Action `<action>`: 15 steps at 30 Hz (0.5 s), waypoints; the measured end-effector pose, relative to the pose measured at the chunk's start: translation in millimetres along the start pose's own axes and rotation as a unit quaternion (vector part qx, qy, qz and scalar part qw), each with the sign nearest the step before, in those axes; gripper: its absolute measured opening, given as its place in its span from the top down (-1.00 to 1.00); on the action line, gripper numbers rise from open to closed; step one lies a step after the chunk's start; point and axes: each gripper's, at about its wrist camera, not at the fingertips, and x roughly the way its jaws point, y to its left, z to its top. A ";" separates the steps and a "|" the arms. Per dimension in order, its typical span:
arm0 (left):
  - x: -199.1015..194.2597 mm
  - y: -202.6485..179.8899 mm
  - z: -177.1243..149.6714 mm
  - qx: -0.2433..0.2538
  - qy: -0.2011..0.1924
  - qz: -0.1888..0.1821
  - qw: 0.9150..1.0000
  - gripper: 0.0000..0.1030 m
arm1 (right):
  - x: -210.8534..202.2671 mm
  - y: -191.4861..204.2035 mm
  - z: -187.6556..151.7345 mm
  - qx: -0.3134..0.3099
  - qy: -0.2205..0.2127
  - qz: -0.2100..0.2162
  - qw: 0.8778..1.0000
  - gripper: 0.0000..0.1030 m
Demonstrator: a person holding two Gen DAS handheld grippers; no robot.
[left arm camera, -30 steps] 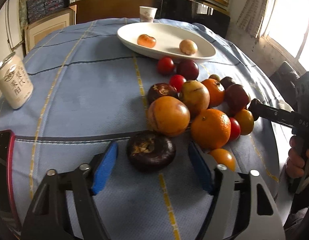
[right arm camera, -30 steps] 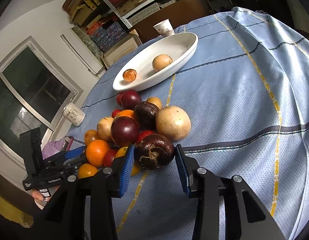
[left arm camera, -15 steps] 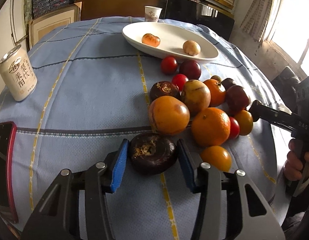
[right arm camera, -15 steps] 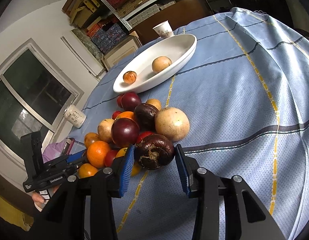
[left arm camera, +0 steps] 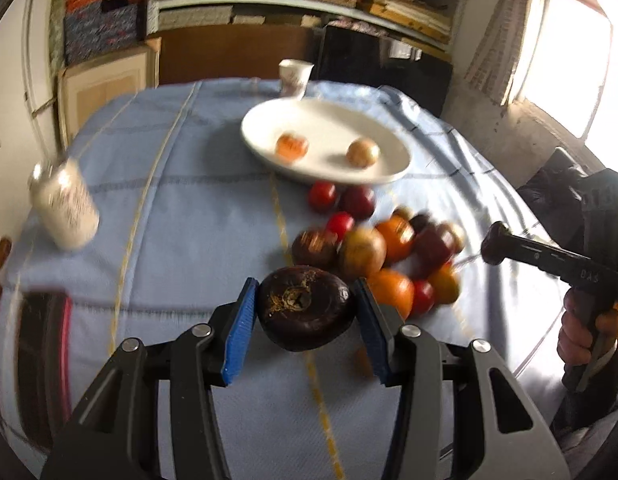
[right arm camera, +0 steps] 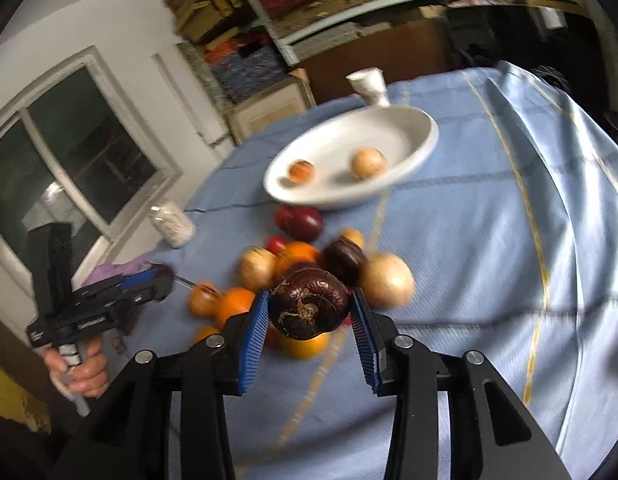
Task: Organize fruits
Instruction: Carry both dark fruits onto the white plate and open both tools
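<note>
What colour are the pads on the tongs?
Blue pads, clearest in the left wrist view.

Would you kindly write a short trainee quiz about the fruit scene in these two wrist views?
1. True or false: the left gripper is shut on a dark mangosteen.
2. How many fruits lie in the white dish?
3. The right gripper holds: A) an orange, B) a dark purple fruit, C) nothing.

Key: 1 true; 2 two; 3 B.
</note>
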 end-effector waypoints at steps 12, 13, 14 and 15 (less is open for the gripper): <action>50.7 -24.9 139.6 0.025 -0.025 0.005 0.999 0.08 | 28.6 19.8 120.8 -0.081 -0.051 -0.058 0.994 0.19; 60.8 -23.7 149.8 0.021 -0.022 0.004 1.000 0.08 | 35.8 17.8 127.2 -0.077 -0.052 -0.060 0.994 0.19; 72.7 -20.8 160.2 0.017 -0.018 0.004 1.000 0.08 | 41.3 14.9 132.8 -0.073 -0.053 -0.061 0.994 0.19; 82.1 -18.3 167.9 0.012 -0.013 0.004 1.000 0.08 | 47.8 12.0 138.5 -0.069 -0.052 -0.062 0.994 0.19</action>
